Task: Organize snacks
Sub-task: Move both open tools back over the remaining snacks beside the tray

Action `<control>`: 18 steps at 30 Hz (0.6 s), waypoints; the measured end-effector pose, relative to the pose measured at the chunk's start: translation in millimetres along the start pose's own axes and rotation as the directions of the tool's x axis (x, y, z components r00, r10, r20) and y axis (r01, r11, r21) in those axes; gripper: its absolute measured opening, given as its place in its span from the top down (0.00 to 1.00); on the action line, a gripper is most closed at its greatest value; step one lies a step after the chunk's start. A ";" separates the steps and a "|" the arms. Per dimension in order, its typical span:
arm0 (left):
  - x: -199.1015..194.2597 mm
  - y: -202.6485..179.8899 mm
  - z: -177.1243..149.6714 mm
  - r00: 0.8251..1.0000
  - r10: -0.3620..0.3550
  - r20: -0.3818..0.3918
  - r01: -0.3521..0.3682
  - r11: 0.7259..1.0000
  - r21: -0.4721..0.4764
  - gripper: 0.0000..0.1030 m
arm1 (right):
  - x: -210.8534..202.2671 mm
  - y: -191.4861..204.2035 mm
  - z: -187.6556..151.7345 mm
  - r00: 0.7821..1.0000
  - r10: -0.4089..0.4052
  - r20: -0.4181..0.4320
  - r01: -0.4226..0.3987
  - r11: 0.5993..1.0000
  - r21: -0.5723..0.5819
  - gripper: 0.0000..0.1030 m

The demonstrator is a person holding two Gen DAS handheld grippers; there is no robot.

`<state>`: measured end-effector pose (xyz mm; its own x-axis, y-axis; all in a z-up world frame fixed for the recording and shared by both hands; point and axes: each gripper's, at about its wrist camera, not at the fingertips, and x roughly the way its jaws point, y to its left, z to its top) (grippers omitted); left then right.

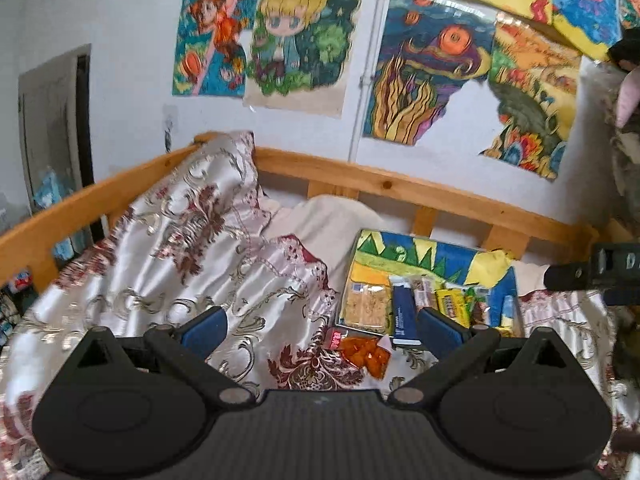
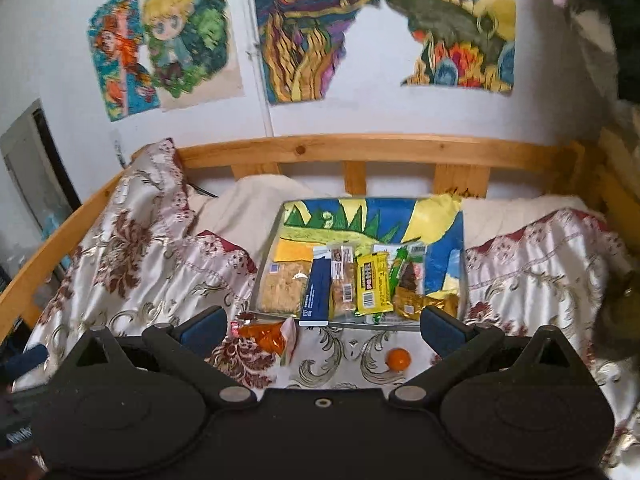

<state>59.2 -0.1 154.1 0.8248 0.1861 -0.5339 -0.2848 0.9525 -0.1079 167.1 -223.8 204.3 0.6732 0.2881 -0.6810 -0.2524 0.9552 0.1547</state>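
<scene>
We are seeing both the left gripper and right gripper hanging wide, holding nothing. Ahead of the right gripper, the tray is holding a cracker pack, blue box and yellow packet side by side. An orange snack bag is lying between its fingers, outside the tray.

the tray lies on the bed, before the rail. in it the snacks lie side by side. a packet lies just before its left corner; a ball before its right half.
</scene>
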 end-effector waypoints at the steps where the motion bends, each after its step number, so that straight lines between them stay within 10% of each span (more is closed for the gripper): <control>1: 13.4 2.5 -2.2 1.000 0.001 -0.014 -0.001 1.000 -0.004 0.00 | 10.0 0.2 2.4 1.000 -0.001 -0.014 0.001 1.000 0.008 0.01; 18: 104.8 9.2 -15.5 0.996 0.014 -0.093 -0.020 0.998 -0.063 0.00 | 117.7 5.9 7.8 0.992 0.054 -0.114 -0.064 0.994 -0.084 0.01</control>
<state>135.4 24.4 84.1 0.7717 0.1764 -0.6111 -0.3314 0.9316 -0.1495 250.2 -183.7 130.7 0.5749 0.3297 -0.7488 -0.3526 0.9257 0.1368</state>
